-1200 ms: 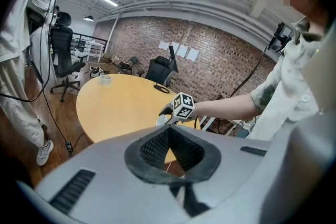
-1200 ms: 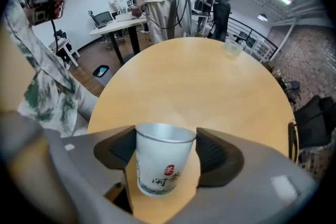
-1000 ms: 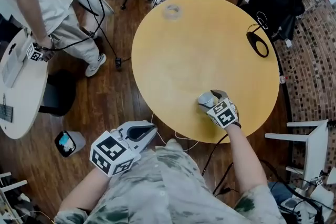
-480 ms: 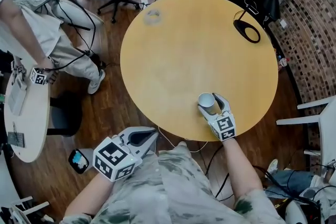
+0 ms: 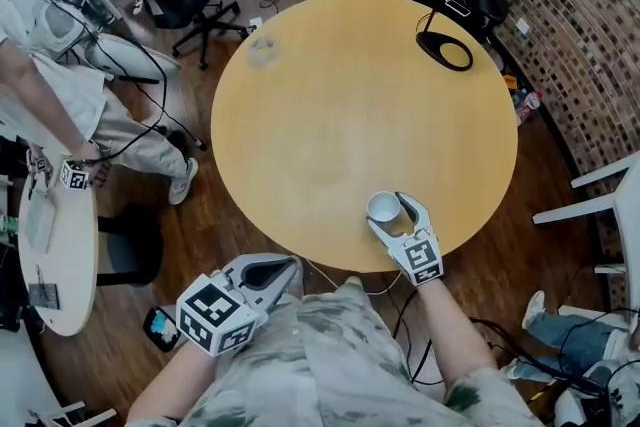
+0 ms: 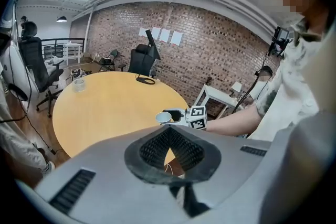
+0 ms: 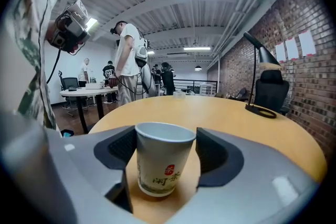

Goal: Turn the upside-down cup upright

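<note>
Right gripper view shows the cup (image 7: 164, 162) standing mouth up on the table (image 7: 247, 123), right between the jaws of my right gripper (image 7: 166, 139). They have just opened a little, but both sides touch its rim and hold it. My left gripper (image 5: 268, 267) is closed, empty and farther away.

Right claw (image 5: 392, 215) holds upright cup (image 5: 383, 207) on table (image 5: 330, 115).

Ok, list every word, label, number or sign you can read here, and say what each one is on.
Paper cup: a red seal above two dark characters, too blurred to quote.
Marker cubes: black-and-white square patterns only, no words.
Sheets on the brick wall: too small to read.
</note>
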Demonstrator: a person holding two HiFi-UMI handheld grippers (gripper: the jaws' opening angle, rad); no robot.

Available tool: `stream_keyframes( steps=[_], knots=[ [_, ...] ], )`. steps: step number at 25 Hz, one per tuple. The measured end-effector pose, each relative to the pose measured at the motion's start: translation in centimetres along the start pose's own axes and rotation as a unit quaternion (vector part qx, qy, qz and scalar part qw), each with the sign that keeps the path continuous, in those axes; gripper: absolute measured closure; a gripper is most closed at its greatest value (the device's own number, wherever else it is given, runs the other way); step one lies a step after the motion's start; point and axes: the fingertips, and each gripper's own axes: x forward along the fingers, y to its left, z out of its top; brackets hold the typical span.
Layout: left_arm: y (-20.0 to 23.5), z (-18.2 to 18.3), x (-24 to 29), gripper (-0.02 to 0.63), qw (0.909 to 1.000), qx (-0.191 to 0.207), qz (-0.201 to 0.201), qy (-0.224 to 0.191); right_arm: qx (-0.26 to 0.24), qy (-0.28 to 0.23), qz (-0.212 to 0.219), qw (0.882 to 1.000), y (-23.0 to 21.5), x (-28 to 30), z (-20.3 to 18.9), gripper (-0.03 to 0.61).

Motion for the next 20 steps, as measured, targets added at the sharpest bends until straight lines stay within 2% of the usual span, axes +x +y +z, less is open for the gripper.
stream_keyframes(
  steps=[9,15,20],
  knots=[
    [-2.6,0.0,1.2,0.607,0.9995,0.016,0.006,0.028,-0.036,-0.026,0.014,0.999,0.7,-1.6,-0.6,0.229],
    [-4.3,0.0,1.9,0.606,0.9991,0.017,0.009,0.037,-0.043,-0.009,0.021,0.999,1.0,-2.4,-2.4,0.223],
    [-5.2,-0.9,2.3,0.607,0.9992,0.007,0.004,0.038,-0.028,-0.002,0.026,0.999,0.2,-2.9,-2.6,0.174]
  ],
)
